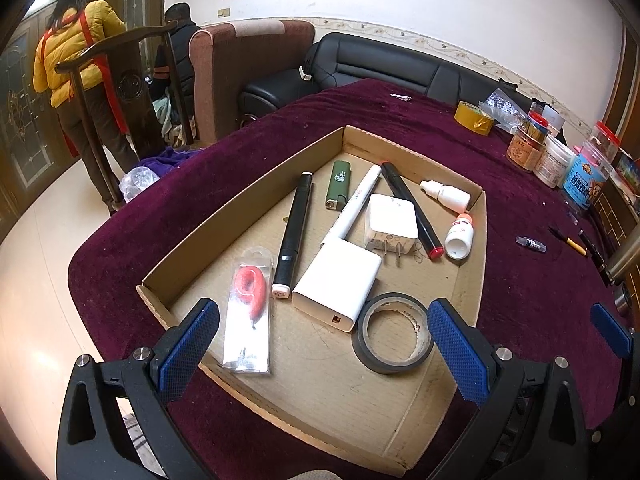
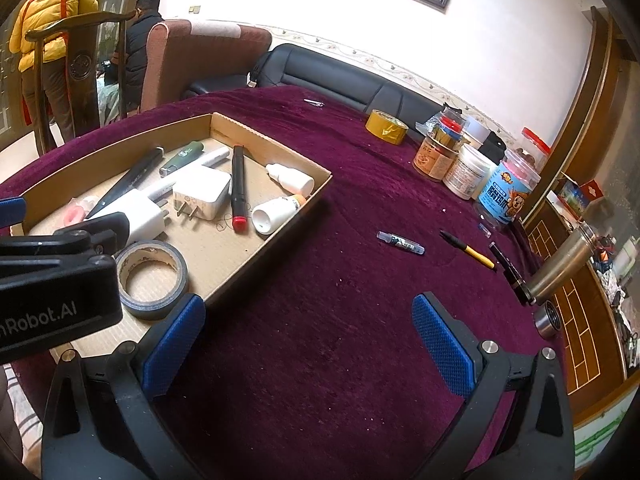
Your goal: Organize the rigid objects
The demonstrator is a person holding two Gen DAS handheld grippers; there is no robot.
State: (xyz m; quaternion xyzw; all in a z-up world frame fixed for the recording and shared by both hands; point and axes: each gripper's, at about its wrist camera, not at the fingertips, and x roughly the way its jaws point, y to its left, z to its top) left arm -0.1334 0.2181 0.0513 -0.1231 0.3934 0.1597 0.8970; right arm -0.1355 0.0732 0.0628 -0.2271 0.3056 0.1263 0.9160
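Note:
A shallow cardboard tray (image 1: 240, 204) (image 2: 280, 224) lies on the maroon tablecloth. It holds a white power bank (image 1: 336, 284), a white charger (image 1: 392, 224), a black tape roll (image 1: 394, 334) (image 2: 152, 276), black markers (image 1: 292, 236) (image 2: 239, 188), a green lighter (image 1: 339, 186), two small white bottles (image 1: 459, 236) (image 2: 276, 210) and a packaged red item (image 1: 249, 304). My left gripper (image 1: 320, 344) is open and empty above the tray's near end. My right gripper (image 2: 308, 340) is open and empty over bare cloth right of the tray. A small clear tube (image 2: 400, 242) and a yellow-black pen (image 2: 468, 250) lie on the cloth ahead of it.
Yellow tape (image 2: 386, 127), several jars and tubs (image 2: 468, 172) and a metal flask (image 2: 560, 270) stand along the table's far right. A black sofa (image 1: 380, 68), a brown armchair (image 1: 248, 72), a wooden chair (image 1: 120, 80) and two people (image 1: 76, 52) are beyond the table.

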